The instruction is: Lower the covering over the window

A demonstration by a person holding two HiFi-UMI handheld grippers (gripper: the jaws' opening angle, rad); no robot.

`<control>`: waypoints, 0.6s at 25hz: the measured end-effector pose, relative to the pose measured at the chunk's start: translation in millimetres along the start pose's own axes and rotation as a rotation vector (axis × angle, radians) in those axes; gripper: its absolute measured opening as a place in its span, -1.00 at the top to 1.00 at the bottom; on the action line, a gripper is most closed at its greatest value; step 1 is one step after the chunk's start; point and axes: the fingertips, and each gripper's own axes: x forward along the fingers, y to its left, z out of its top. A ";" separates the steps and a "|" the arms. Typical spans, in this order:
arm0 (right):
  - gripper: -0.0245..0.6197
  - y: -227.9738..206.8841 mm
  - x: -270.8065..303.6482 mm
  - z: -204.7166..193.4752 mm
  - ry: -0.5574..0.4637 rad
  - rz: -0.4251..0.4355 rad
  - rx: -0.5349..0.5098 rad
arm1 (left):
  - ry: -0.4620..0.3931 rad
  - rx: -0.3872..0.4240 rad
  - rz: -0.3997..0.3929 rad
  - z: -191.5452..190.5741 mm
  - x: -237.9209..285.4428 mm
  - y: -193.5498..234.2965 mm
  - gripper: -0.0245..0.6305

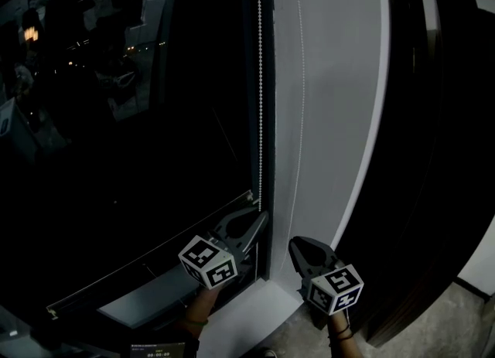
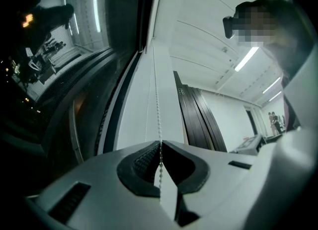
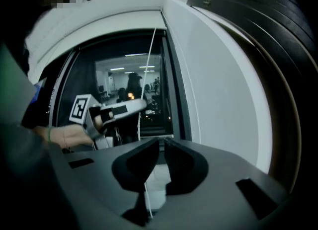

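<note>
A white bead chain (image 1: 259, 78) is hanging straight down the right edge of the dark glass window (image 1: 116, 155), just left of a white wall panel (image 1: 340, 78). The left claw (image 1: 259, 216) is reaching up at the window's lower right corner and pinching that chain tight between its ribbed pads (image 2: 144, 162), with beads running out above and below them. A thinner white strand (image 1: 302, 78) is hanging just to the right, over the panel. The right claw (image 1: 295, 242) is sitting beside the left one, under that strand, with its jaws drawn almost together. A thin white line is showing low in the slit between them, and I cannot tell whether it is being gripped.
</note>
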 end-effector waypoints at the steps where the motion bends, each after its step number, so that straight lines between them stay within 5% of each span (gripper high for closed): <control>1: 0.86 2.7 2.6 17.6 -0.028 0.028 -0.002 | 0.004 -0.002 0.001 0.1 -1.4 -0.9 0.89; 5: 0.64 16.9 21.2 85.9 -0.104 0.128 -0.063 | 0.012 -0.001 -0.001 -0.2 -7.4 -3.4 0.89; 15: 0.59 50.3 72.6 202.0 -0.185 0.283 -0.095 | 0.020 -0.023 0.003 2.2 -14.7 -9.8 0.89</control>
